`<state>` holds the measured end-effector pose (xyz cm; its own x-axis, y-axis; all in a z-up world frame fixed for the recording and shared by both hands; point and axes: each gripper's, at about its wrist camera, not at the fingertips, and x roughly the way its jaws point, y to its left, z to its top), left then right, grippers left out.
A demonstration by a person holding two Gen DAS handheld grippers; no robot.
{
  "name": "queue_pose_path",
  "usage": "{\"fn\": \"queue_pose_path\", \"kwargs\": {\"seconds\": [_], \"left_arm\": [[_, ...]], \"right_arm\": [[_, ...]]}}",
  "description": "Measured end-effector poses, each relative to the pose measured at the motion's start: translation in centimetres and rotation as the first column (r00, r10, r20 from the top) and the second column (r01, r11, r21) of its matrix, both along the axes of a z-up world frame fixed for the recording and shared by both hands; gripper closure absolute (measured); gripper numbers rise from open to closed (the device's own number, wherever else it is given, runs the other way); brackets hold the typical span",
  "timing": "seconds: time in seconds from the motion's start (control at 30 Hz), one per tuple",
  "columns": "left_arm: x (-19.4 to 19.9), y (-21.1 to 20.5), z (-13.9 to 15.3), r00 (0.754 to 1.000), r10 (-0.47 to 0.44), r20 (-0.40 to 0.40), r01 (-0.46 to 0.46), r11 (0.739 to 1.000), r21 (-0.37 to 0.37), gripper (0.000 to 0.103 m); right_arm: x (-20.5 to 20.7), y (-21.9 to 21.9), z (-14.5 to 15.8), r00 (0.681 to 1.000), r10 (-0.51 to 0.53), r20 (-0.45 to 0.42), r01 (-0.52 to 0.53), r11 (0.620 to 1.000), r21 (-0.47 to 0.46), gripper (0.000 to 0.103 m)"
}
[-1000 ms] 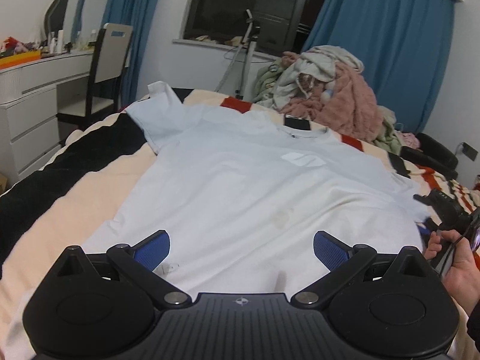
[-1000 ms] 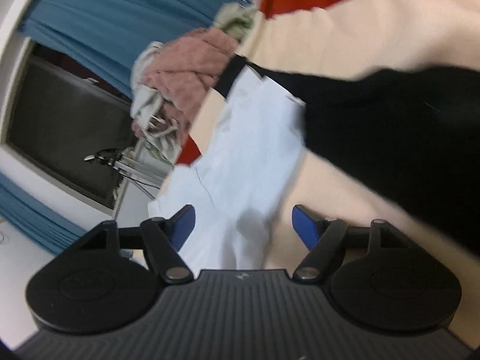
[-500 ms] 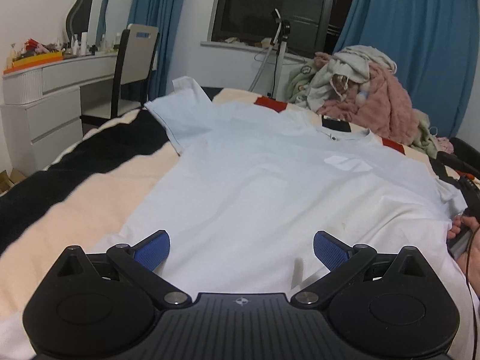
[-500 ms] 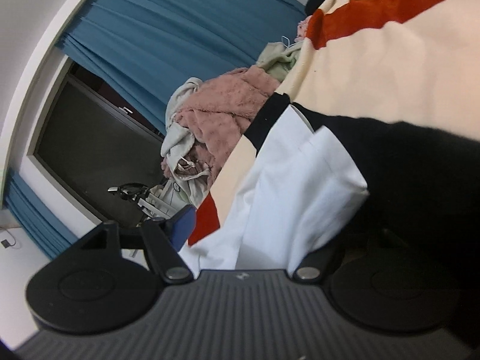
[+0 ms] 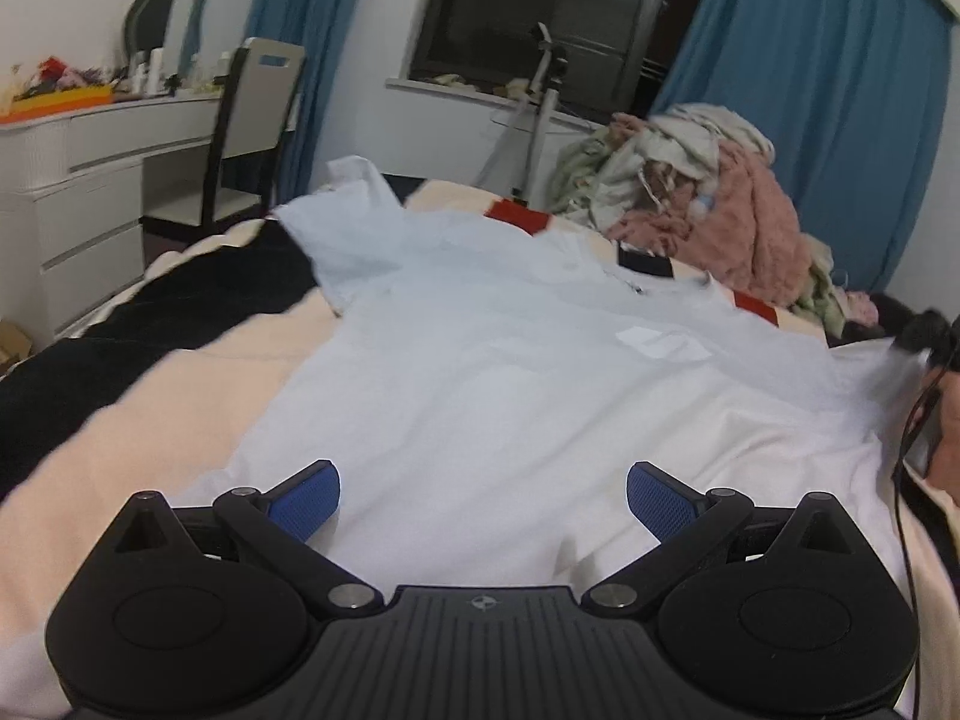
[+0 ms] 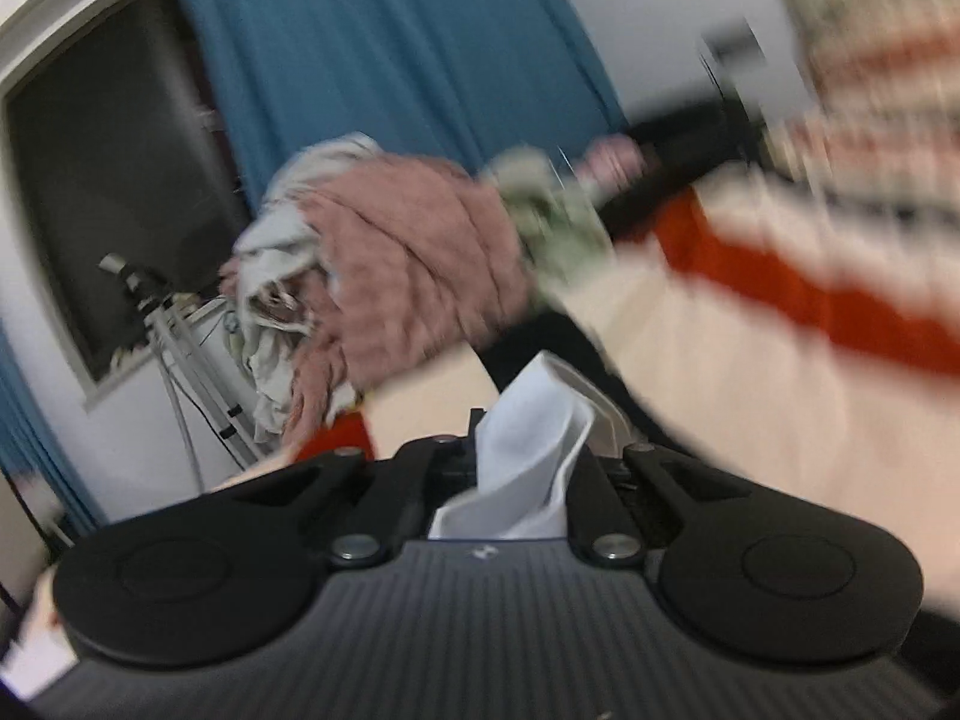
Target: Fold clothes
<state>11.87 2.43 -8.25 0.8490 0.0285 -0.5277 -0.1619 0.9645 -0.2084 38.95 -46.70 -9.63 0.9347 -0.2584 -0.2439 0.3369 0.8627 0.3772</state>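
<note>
Blue curtains (image 5: 798,120) frame a bed (image 5: 180,396) where the white T-shirt (image 5: 480,396) lies spread flat for folding. Left gripper (image 5: 483,495) hovers over its near hem, fingers apart. Right gripper (image 6: 519,462), open a second ago, has clamped the right sleeve and lifted it, presumably to fold inward.

A shirt (image 5: 480,396) lies on the bed (image 5: 150,396), clothes pile (image 5: 708,192) behind.

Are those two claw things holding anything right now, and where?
The right gripper pinches the white T-shirt at its sleeve edge; the left gripper holds nothing.
</note>
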Motion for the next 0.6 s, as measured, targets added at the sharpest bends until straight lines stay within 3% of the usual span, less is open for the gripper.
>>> {"fn": "queue_pose_path", "kwargs": {"seconds": [0.13, 0.27, 0.4, 0.5, 0.57, 0.6], "left_arm": [[-0.6, 2.8, 1.1, 0.998, 0.07, 0.004, -0.07, 0.997, -0.029, 0.0], [-0.5, 5.7, 1.8, 0.986, 0.164, 0.01, -0.163, 0.986, -0.041, 0.0], [0.9, 7.2, 1.3, 0.979, 0.202, -0.029, -0.202, 0.979, 0.018, 0.0], [2.0, 7.9, 0.2, 0.972, 0.23, -0.044, -0.227, 0.972, 0.066, 0.0], [2.9, 8.4, -0.7, 0.97, 0.233, -0.063, -0.229, 0.971, 0.065, 0.0], [3.3, 8.6, -1.1, 0.969, 0.234, -0.073, -0.23, 0.971, 0.064, 0.0]], "right_arm": [[0.2, 7.7, 6.6, 0.998, 0.032, 0.061, -0.014, 0.963, -0.267, 0.098], [1.8, 18.3, 8.7, 0.99, 0.139, 0.027, -0.109, 0.872, -0.478, 0.098], [4.5, 28.3, 6.5, 0.963, 0.253, -0.094, -0.261, 0.786, -0.561, 0.098], [6.1, 34.0, 2.9, 0.943, 0.279, -0.182, -0.331, 0.713, -0.619, 0.098], [6.8, 35.8, 1.4, 0.935, 0.293, -0.202, -0.354, 0.706, -0.614, 0.096], [7.1, 36.3, 1.0, 0.927, 0.307, -0.213, -0.373, 0.713, -0.593, 0.083]]}}
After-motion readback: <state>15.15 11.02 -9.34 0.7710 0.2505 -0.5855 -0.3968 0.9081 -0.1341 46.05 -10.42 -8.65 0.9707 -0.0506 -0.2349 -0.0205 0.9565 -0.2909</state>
